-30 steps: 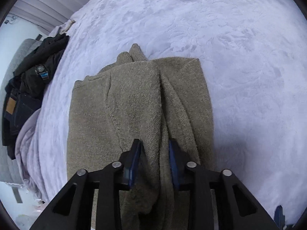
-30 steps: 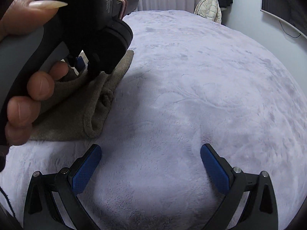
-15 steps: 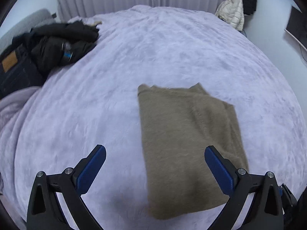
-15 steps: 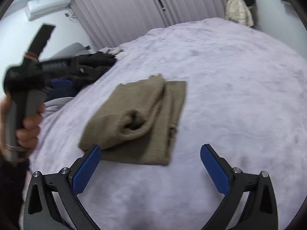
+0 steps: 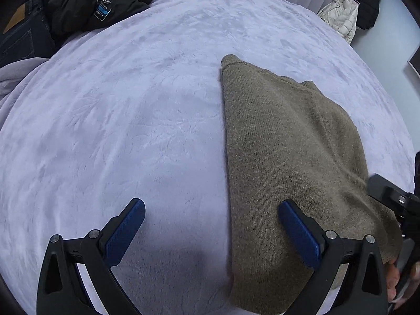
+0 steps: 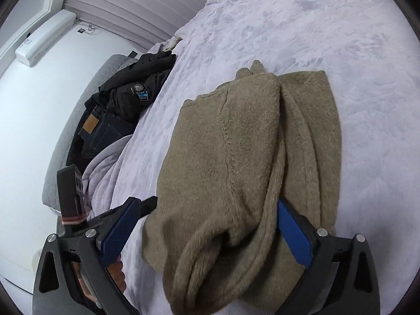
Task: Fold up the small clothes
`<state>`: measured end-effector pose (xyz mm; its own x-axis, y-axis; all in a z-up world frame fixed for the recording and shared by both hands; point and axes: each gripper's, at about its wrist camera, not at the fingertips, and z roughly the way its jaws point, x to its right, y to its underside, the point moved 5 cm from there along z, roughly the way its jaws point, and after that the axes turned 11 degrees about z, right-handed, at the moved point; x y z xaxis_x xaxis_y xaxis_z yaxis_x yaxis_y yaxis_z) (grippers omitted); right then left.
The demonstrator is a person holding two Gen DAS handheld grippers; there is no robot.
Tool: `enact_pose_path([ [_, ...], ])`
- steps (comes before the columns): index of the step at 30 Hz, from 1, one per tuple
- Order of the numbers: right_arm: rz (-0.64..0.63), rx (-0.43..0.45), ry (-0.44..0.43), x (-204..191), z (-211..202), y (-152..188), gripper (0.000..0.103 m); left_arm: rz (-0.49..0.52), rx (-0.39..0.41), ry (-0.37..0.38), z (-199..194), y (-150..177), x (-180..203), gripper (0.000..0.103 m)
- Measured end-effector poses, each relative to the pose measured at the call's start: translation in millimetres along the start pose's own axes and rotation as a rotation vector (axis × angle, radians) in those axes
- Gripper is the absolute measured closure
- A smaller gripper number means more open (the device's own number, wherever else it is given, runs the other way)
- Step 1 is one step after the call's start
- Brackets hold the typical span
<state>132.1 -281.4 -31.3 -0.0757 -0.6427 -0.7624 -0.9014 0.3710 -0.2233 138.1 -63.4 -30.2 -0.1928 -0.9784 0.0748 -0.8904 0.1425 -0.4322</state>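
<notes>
An olive-brown knit sweater [image 5: 283, 144] lies folded on the lavender fleece blanket [image 5: 118, 110]. My left gripper [image 5: 211, 210] is open wide above the sweater's left edge, with its right pad [image 5: 296, 225] over the knit and its left pad over bare blanket. In the right wrist view the sweater [image 6: 236, 136] shows a rolled sleeve fold at its near end. My right gripper [image 6: 207, 207] straddles that end with its jaws closing. Its right pad [image 6: 291, 231] is tucked into a fold, while its left pad [image 6: 123, 225] stands clear of the cloth.
A black jacket [image 5: 92, 2] and dark jeans [image 5: 21, 34] are piled at the bed's far left corner. A white puffer jacket [image 5: 341, 18] hangs by the wall beyond the bed. A grey cushion [image 6: 78, 110] and a wall air conditioner [image 6: 44, 39] lie to the left.
My left gripper let go of the sweater, opened wide and drew off to its left side. My right gripper swung from bare blanket onto the sweater's near end, and its jaws narrowed slightly.
</notes>
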Motion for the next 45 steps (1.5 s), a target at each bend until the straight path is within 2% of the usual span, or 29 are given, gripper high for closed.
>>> enact_pose_path([
  [1,-0.020,-0.006,0.035,-1,7,-3,0.033,-0.005,0.001,0.004,0,0,-2,0.000],
  [2,-0.050,-0.011,0.101,-1,12,-4,0.063,-0.012,-0.006,0.012,-1,-1,-5,0.000],
  [3,-0.081,-0.013,0.159,-2,13,-4,0.078,-0.015,-0.019,0.030,-5,-1,-5,0.000],
  [5,-0.125,0.028,0.128,-15,-6,-5,0.081,0.008,0.007,0.063,-19,-4,4,0.000],
  [8,-0.222,0.133,0.114,-29,-46,0,0.081,0.102,0.025,0.077,-27,-7,36,0.000],
  [10,-0.227,0.153,0.159,-20,-51,-3,0.081,0.164,-0.029,0.010,-6,-4,55,0.000],
  [11,-0.216,0.130,0.189,-8,-44,-4,0.081,0.172,-0.058,-0.014,7,-2,58,0.000],
  [12,-0.199,0.087,0.210,5,-33,-5,0.081,0.162,-0.076,-0.005,18,2,57,0.000],
  [13,-0.178,0.050,0.241,16,-23,-5,0.075,0.126,-0.082,0.039,24,4,54,0.000],
  [14,-0.155,0.029,0.256,26,-17,-6,0.073,0.076,-0.088,0.091,24,6,47,0.000],
  [16,-0.107,0.060,0.194,30,-32,-7,0.069,0.027,-0.085,0.137,13,8,35,0.000],
  [18,-0.094,0.148,0.214,27,-58,-5,0.057,0.042,-0.048,0.097,-6,10,30,0.000],
  [19,-0.134,0.215,0.254,21,-72,-1,0.049,0.057,-0.020,0.082,-17,10,31,0.000],
  [21,-0.235,0.280,0.281,2,-90,13,0.049,0.100,0.044,0.080,-36,11,39,0.000],
  [23,-0.336,0.252,0.224,-22,-93,36,0.048,0.163,0.076,0.007,-40,16,50,0.000],
  [24,-0.392,0.225,0.194,-32,-89,50,0.047,0.191,0.062,-0.031,-32,19,52,0.000],
  [25,-0.452,0.194,0.177,-40,-83,64,0.047,0.206,0.016,-0.063,-18,26,52,0.000],
  [26,-0.499,0.179,0.184,-42,-77,75,0.047,0.194,-0.020,-0.049,-3,31,50,0.000],
  [27,-0.523,0.174,0.218,-37,-70,81,0.047,0.163,-0.031,-0.004,5,38,45,0.000],
  [28,-0.517,0.157,0.279,-24,-61,81,0.046,0.131,-0.027,0.046,9,46,40,0.000],
  [29,-0.472,0.111,0.348,-5,-46,78,0.047,0.106,-0.038,0.090,11,50,36,0.000],
  [30,-0.421,0.073,0.355,13,-38,76,0.048,0.104,-0.046,0.103,9,51,34,0.000],
  [32,-0.392,0.089,0.293,13,-49,73,0.048,0.132,-0.017,0.077,-7,47,33,0.000],
  [34,-0.408,0.089,0.272,-3,-64,69,0.046,0.182,0.049,0.040,-27,34,37,0.000],
  [36,-0.487,0.160,0.253,-27,-82,59,0.038,0.218,0.095,0.004,-37,17,44,0.000],
  [37,-0.525,0.206,0.264,-36,-90,50,0.024,0.221,0.095,-0.008,-35,10,47,0.000],
  [39,-0.563,0.238,0.279,-49,-92,25,0.021,0.225,0.066,-0.007,-20,-3,55,0.000],
  [42,-0.461,0.140,0.202,-47,-72,-19,0.021,0.232,0.015,-0.023,5,-10,70,0.000],
  [45,-0.335,0.034,0.065,-36,-47,-47,0.021,0.226,0.014,-0.006,15,-9,87,0.000],
])
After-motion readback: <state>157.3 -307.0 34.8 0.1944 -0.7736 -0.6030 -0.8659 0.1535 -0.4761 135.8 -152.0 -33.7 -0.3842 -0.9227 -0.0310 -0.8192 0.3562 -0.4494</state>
